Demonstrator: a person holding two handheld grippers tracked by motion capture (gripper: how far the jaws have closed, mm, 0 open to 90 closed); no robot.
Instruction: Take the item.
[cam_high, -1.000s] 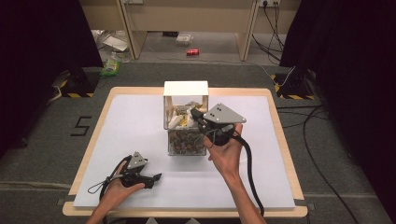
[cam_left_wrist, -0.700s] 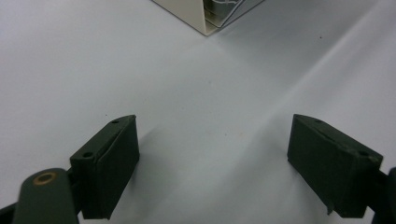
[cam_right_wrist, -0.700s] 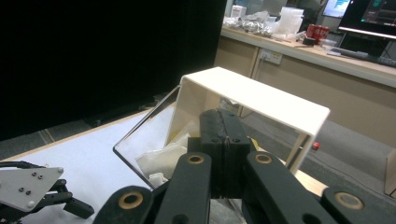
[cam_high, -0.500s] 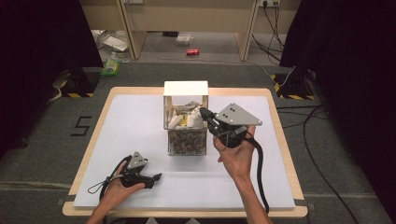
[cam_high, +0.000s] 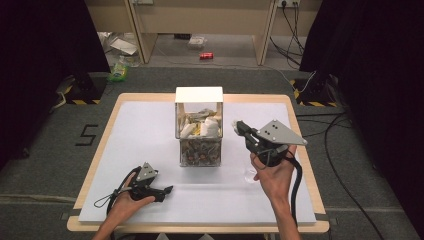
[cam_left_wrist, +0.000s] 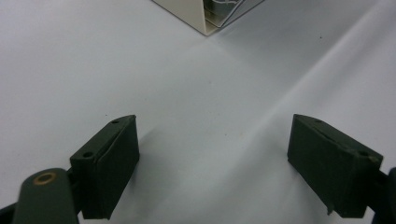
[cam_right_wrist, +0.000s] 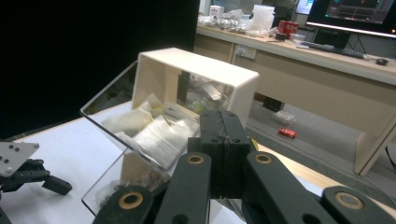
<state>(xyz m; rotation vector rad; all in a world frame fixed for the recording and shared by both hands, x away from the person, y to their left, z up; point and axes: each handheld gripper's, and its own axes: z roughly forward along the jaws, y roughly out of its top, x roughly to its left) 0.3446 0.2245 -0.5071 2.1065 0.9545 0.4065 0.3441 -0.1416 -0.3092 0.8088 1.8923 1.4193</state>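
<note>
Counting one box (cam_high: 199, 125), two grippers

The right gripper (cam_right_wrist: 223, 140) hides the clear box's (cam_right_wrist: 140, 135) near corner at 5 o'clock; whether its jaws pinch anything is unclear.

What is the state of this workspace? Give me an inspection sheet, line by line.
Surface: white sheet on a wooden table, flat.
Job's things: clear box with a white top, upright mid-table, with pale packets inside.
Clutter: one small pale scrap by the right hand, too faint to identify.
Grippers: left gripper open, resting on the sheet; right gripper shut, raised beside the box.
Cables: black cable trails from the right gripper; floor cables to the right.
Surroundings: red can on the floor, dark curtains.
</note>
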